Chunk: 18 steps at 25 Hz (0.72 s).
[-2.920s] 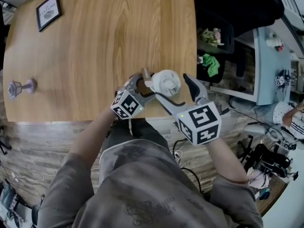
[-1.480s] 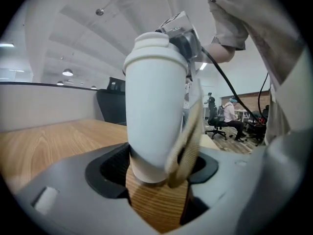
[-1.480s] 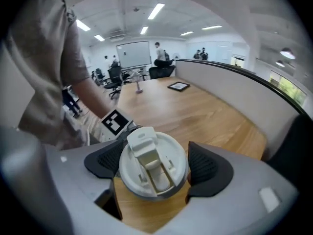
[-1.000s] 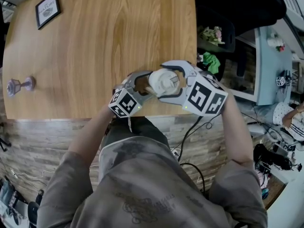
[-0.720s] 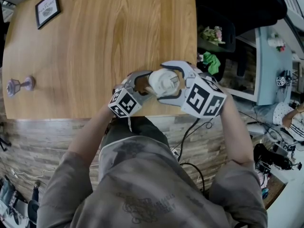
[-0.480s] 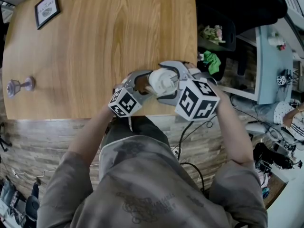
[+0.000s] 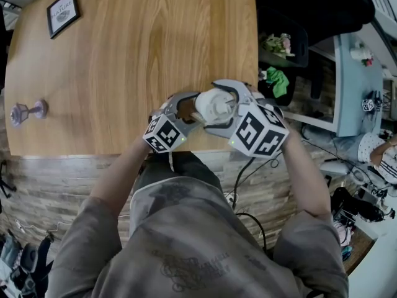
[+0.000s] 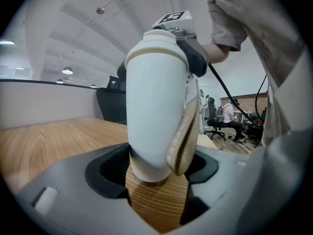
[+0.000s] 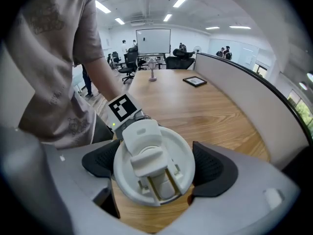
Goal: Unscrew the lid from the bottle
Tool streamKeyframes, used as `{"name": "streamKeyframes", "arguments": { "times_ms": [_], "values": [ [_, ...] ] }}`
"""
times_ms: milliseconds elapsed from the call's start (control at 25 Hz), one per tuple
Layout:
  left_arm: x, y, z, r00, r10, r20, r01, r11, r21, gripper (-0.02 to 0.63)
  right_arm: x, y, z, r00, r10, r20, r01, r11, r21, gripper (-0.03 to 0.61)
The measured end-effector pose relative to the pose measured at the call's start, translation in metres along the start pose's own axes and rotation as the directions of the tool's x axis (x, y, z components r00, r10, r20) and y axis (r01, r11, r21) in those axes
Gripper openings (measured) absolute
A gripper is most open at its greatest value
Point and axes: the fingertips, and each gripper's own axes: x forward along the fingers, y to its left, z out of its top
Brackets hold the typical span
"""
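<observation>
A white bottle (image 8: 156, 106) with a tan strap (image 8: 185, 136) stands near the front edge of the wooden table (image 7: 142, 42). My left gripper (image 7: 189, 109) is shut on its lower body, with the pads against the base in the left gripper view. The white flip-top lid (image 9: 154, 165) faces the right gripper view. My right gripper (image 9: 154, 169) straddles the lid from the right with its jaws spread wide. A thin gap shows at the right pad (image 9: 212, 166), so the lid sits between the pads without being squeezed. In the head view the lid (image 7: 215, 106) shows between both grippers.
A small framed picture (image 7: 62, 14) lies at the table's far left corner. A purple trinket (image 7: 25, 112) sits at the left edge. The table's front edge runs just below the grippers. Office chairs and desks stand beyond the table's right side.
My right gripper has turned around the lid, its marker cube swinging down and left, and its jaws have spread off the lid. The left gripper and bottle stay put.
</observation>
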Motion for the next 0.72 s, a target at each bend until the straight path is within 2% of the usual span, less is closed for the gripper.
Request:
{"name": "streamKeyframes", "arguments": {
  "times_ms": [160, 200, 400, 560, 720],
  "values": [
    [-0.003, 0.004, -0.007, 1.0, 0.015, -0.025, -0.016, 0.998, -0.068, 0.319, -0.01, -0.001, 0.007, 0.998, -0.011, 0.058, 0.006, 0.997, 0.081, 0.471],
    [-0.003, 0.004, -0.005, 1.0, 0.014, -0.021, -0.016, 0.997, -0.074, 0.354, -0.014, -0.001, 0.007, 0.998, -0.011, 0.067, 0.004, 0.995, 0.102, 0.471],
    [-0.011, 0.001, -0.009, 0.998, 0.006, -0.067, -0.011, 0.997, -0.078, 0.379, -0.039, -0.007, 0.006, 0.989, -0.049, 0.136, 0.017, 0.973, 0.23, 0.471],
    [-0.041, 0.016, -0.001, 0.995, 0.06, -0.076, -0.069, 0.991, -0.114, 0.379, -0.057, -0.015, 0.013, 0.975, -0.096, 0.2, 0.03, 0.949, 0.312, 0.471],
    [-0.078, 0.031, 0.017, 0.986, 0.148, -0.073, -0.158, 0.976, -0.15, 0.377, -0.08, -0.029, 0.023, 0.937, -0.187, 0.295, 0.045, 0.903, 0.428, 0.471]
  ]
}}
